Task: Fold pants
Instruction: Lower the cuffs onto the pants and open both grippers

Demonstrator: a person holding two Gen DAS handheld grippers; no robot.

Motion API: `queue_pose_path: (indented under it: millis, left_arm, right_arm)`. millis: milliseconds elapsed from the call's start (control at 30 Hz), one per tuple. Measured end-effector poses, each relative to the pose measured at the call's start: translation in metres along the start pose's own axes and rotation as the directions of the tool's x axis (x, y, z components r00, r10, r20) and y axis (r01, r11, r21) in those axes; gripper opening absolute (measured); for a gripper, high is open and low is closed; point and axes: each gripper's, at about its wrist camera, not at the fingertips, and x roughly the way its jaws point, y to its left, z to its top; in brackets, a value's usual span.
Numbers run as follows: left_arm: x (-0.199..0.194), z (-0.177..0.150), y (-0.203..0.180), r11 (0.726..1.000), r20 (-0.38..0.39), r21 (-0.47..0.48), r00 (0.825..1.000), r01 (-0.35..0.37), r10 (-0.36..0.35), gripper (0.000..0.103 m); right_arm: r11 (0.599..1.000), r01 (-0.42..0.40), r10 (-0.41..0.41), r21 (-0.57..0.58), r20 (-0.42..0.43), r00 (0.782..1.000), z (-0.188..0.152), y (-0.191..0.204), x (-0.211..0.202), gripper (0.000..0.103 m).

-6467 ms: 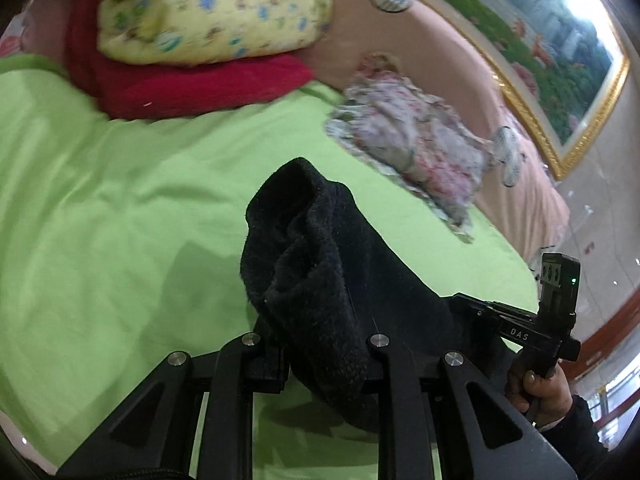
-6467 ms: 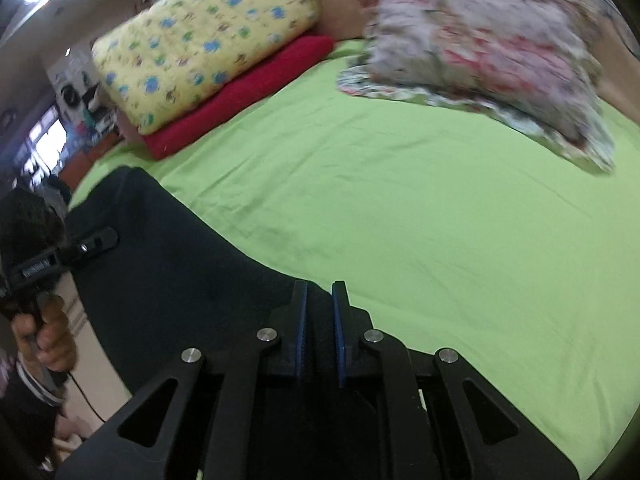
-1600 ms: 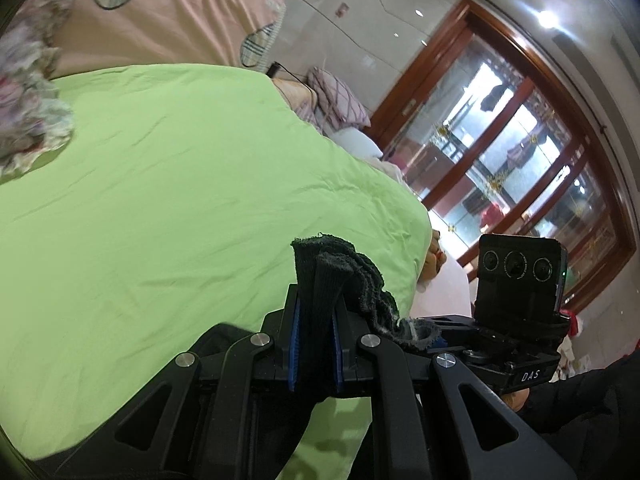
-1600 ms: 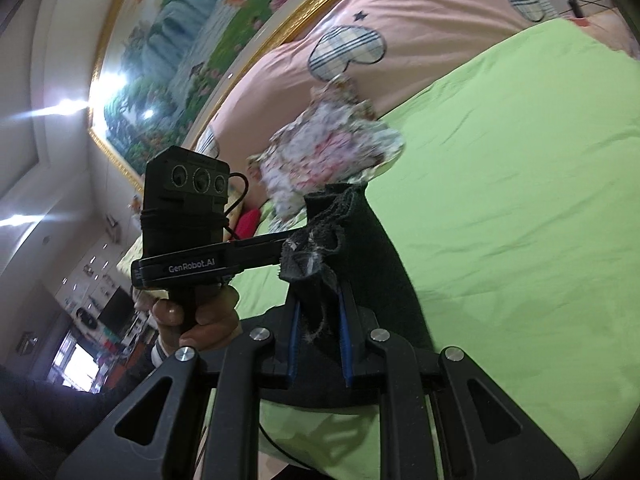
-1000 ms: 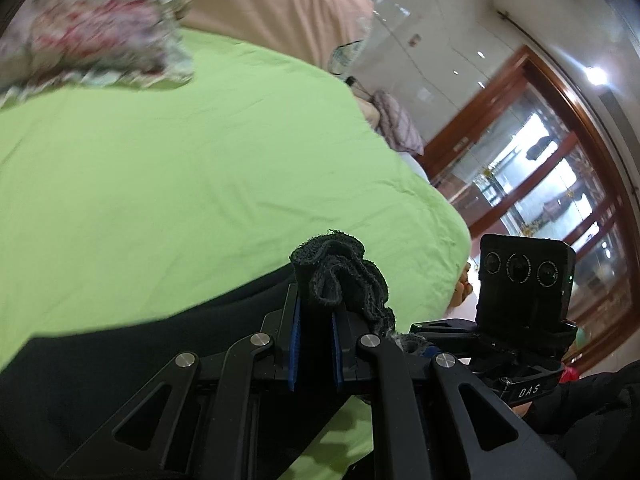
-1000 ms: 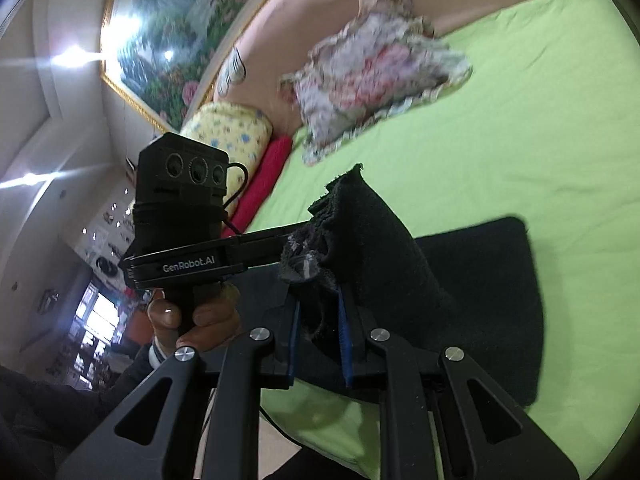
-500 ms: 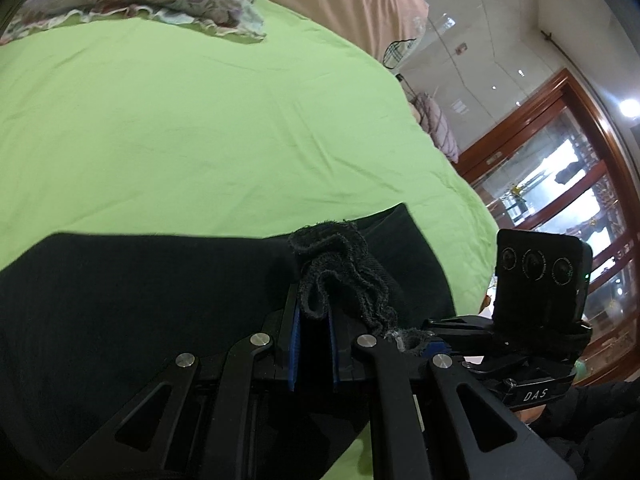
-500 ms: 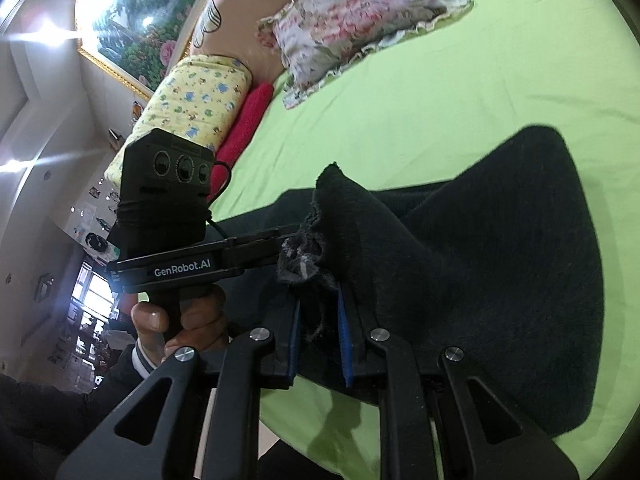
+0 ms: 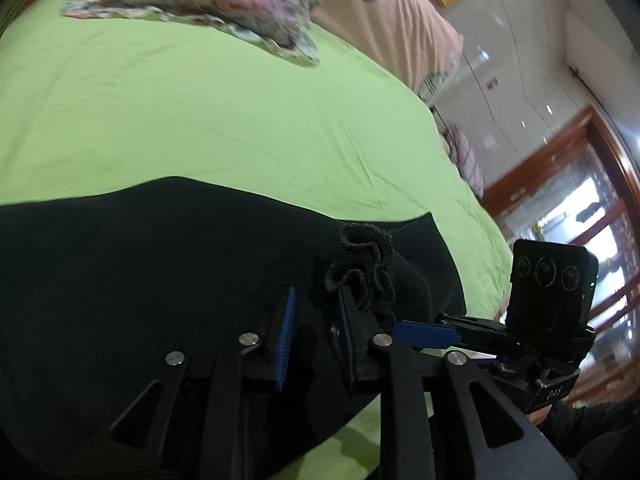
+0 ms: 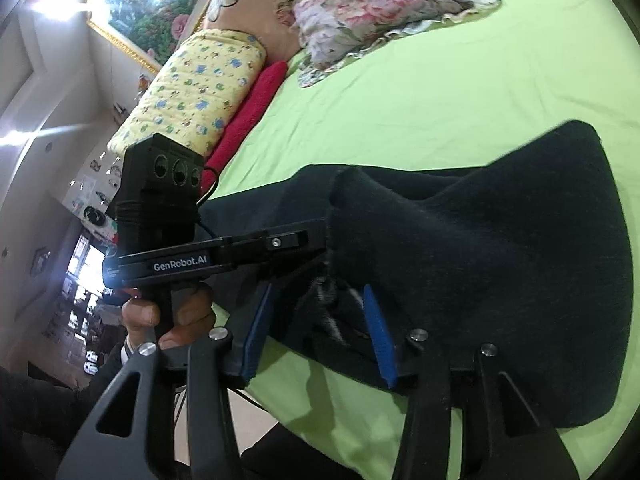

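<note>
Counted: one pair of black pants (image 9: 168,280), two grippers, one green sheet (image 9: 240,120), three pillows (floral (image 10: 384,12), yellow (image 10: 200,88), red (image 10: 248,116)), one framed painting (image 10: 136,4). Pants spread flat on sheet near its front edge, folded over, far corner lying out on sheet in right view. Left gripper (image 9: 314,304) just been opening; blue pads now parted, bunched frayed hem (image 9: 360,272) sitting at right pad's tip, left pad clear of cloth, no squeeze visible. Right gripper (image 10: 316,300) also just been opening, wider; pads well apart, raised fold of pants standing loose in gap, touching neither pad firmly. Both grippers side by side at same near corner of pants, low over cloth. Hand (image 10: 168,316) seen gripping left handle in right view.
</note>
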Motion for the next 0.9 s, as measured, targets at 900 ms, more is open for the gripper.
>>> queue_pose_path:
  millis: [900]
  left_arm:
    - [-0.167,-0.091,0.063,0.927,0.321,-0.365,0.922,-0.091,0.217,0.034]
  right_arm:
    - [0.980,-0.118,0.103,-0.158,-0.100,0.990,0.043,0.061,0.054,0.048]
